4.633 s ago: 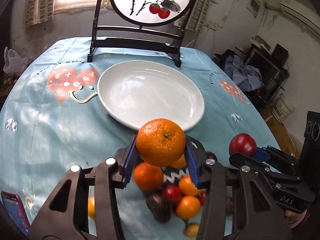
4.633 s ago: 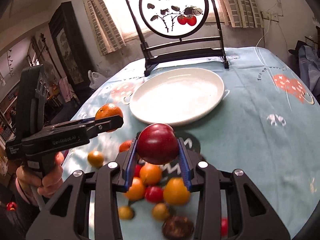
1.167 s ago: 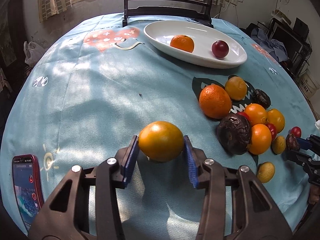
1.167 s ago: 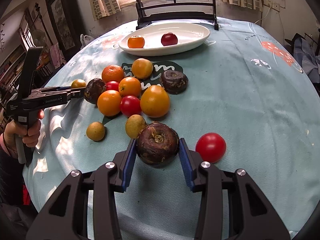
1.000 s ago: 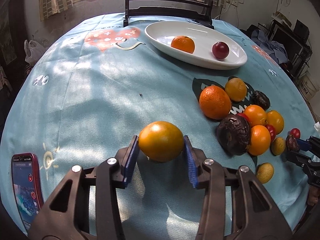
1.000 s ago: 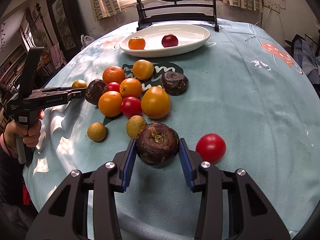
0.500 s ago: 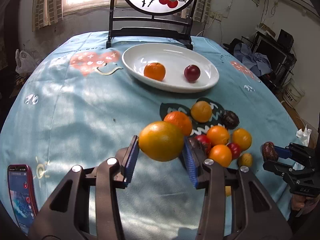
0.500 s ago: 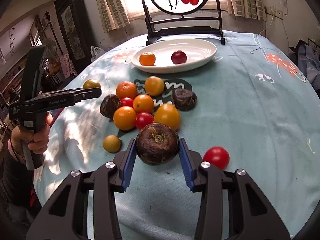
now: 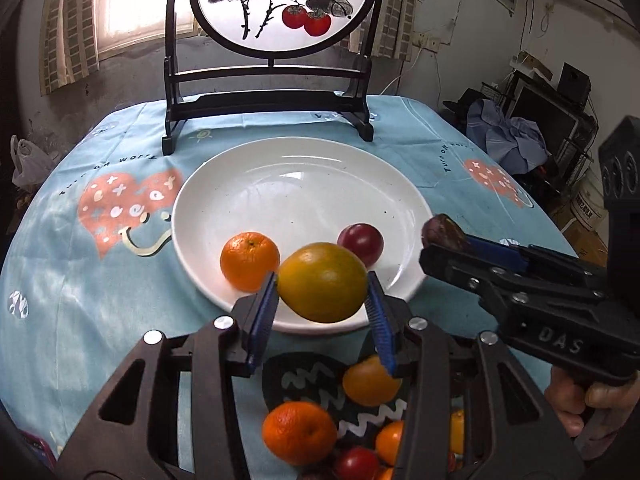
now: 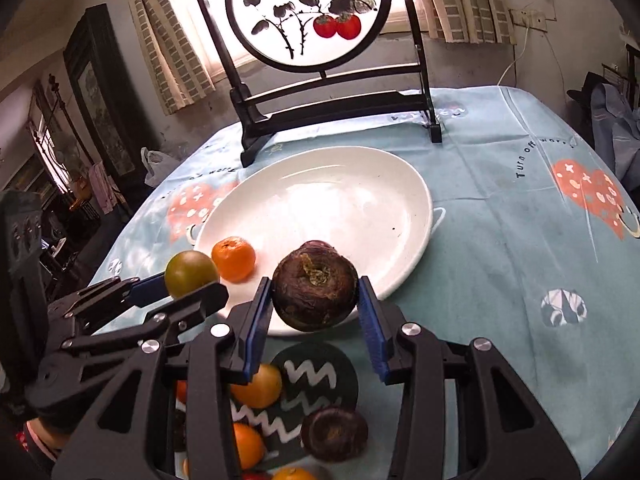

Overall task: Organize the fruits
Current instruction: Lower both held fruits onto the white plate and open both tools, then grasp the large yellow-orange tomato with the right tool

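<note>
- Fruit under the two-finger tools is partly hidden: in the left wrist view the left gripper (image 9: 322, 304) covers much of the loose pile of round orange and red fruits (image 9: 298, 432) on the pale blue printed tablecloth (image 9: 80, 280), so the pile cannot be counted in full; about 5 pieces show between the black arms.
- Left gripper is clamped on 1 round yellow-orange fruit (image 9: 322, 282), blue pads against both its sides, held over the near rim of the oval white ceramic plate (image 9: 304, 184).
- Just ahead of that gripper, on the plate, lie 2 fruits: 1 small orange mandarin (image 9: 250, 260) to the left and 1 dark red plum (image 9: 360, 242) to the right, partly hidden by the held fruit.
- Right gripper (image 10: 314, 308) is closed on 1 wrinkled dark brown-purple fruit (image 10: 314, 286), also over the plate's near rim; the plum is almost fully hidden behind it in that view.
- Below the right gripper, 1 more wrinkled dark fruit (image 10: 334, 434) lies on the cloth.
- Beyond the plate stands 1 black wooden stand with a round painted screen (image 9: 280, 4).
- Person's hand (image 9: 592, 400) on the right tool is cut off by the frame edge.
</note>
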Tool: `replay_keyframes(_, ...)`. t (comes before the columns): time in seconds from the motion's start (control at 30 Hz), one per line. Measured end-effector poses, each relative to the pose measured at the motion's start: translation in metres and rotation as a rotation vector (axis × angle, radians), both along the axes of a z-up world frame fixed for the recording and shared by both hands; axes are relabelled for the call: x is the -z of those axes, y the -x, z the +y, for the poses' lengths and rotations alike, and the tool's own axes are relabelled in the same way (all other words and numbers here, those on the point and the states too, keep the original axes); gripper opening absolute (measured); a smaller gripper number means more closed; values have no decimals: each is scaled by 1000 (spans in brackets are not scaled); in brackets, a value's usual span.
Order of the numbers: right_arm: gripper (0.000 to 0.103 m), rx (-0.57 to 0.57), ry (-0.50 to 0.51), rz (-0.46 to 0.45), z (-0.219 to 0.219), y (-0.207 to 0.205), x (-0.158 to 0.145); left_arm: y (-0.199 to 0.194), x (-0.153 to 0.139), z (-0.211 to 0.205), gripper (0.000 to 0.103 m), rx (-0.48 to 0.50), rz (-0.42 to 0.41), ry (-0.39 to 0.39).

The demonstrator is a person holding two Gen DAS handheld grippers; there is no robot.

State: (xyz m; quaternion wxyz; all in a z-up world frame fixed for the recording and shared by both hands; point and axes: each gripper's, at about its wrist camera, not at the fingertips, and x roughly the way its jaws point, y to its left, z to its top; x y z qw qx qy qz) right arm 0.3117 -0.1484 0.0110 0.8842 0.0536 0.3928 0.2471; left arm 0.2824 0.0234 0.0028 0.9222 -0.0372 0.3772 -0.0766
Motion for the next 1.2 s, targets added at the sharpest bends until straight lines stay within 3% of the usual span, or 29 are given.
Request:
replay_keyframes(0.13, 44, -7, 15, 53, 7, -28, 17, -17, 9, -2, 45, 9, 27, -20)
replay_keyframes(0.2, 51, -7, 3, 70, 7, -34, 21, -18, 11, -2, 48, 3, 27, -36)
replay_keyframes(0.27, 65, -10, -24, 57, 3, -33, 17, -15, 8, 0, 71, -17, 3, -50)
replay_keyframes(0.33, 65, 1, -43, 33, -6, -25, 9, -5, 0, 6, 73, -37, -31, -45)
replay_keyframes(0.43, 65, 13, -42, 12, -17, -13, -2, 12, -12, 19, 92, -90, -61, -27)
replay_keyframes(0.47, 65, 21, -41, 7, -20, -8, -5, 19, -15, 25, 94, -123, -73, -26)
replay_keyframes(0.63, 66, -5, -15, -12, -35, 24, -10, 48, -16, 47, 98, -215, -77, 5)
replay_keyframes(0.83, 66, -63, 57, 42, -35, 50, 15, 69, 0, 62, 99, -253, -17, 35)
replay_keyframes(1.0, 66, -79, 37, 57, -44, 63, 14, 81, 7, 64, 99, -251, 3, 15)
replay_keyframes(1.2, 66, -188, 10, 98, -41, 86, 20, 87, 9, 57, 99, -206, 26, -1)
